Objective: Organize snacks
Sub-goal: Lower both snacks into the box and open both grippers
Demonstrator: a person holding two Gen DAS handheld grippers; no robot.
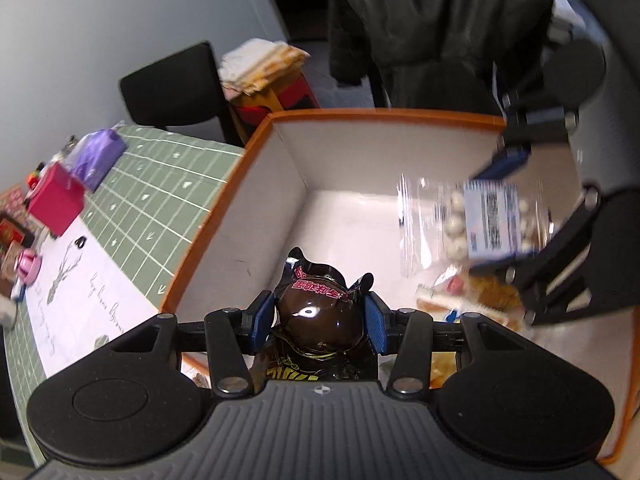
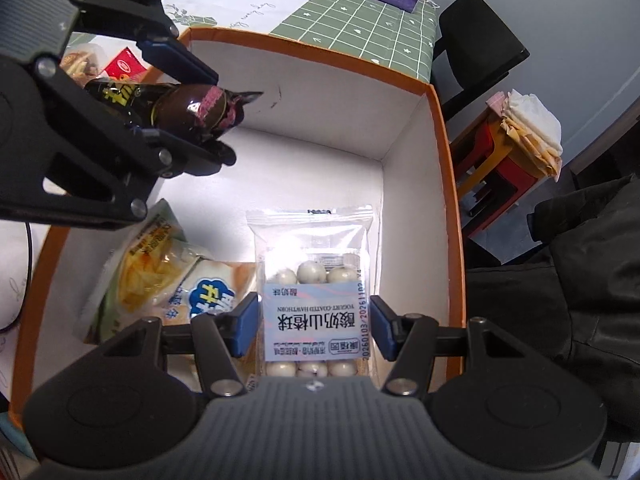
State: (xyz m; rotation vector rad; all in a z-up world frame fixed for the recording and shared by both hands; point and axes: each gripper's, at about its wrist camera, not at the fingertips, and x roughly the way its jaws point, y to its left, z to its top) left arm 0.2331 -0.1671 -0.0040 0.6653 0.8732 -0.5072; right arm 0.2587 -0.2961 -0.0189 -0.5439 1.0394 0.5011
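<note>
Both grippers hang over an orange-rimmed box (image 1: 224, 216) with white inner walls. My left gripper (image 1: 318, 314) is shut on a shiny dark brown snack packet (image 1: 316, 300) with pink lettering, near the box's left wall. My right gripper (image 2: 316, 320) is shut on a clear packet of white yogurt-coated balls (image 2: 316, 276) with a pale blue label, held above the box floor by the right wall (image 2: 412, 200). In the right wrist view the left gripper (image 2: 222, 118) and its brown packet (image 2: 192, 108) show at upper left. A yellow chips bag (image 2: 148, 272) and a blue-and-white packet (image 2: 212, 296) lie inside the box.
The box stands on a green grid mat (image 1: 160, 184) with a white drawn sheet (image 1: 92, 292). On the mat sit a pink box (image 1: 56, 200) and a purple pouch (image 1: 98, 156). Beyond are a black chair (image 1: 172, 84), a red stool with folded cloths (image 2: 520, 132) and a dark jacket (image 1: 432, 20).
</note>
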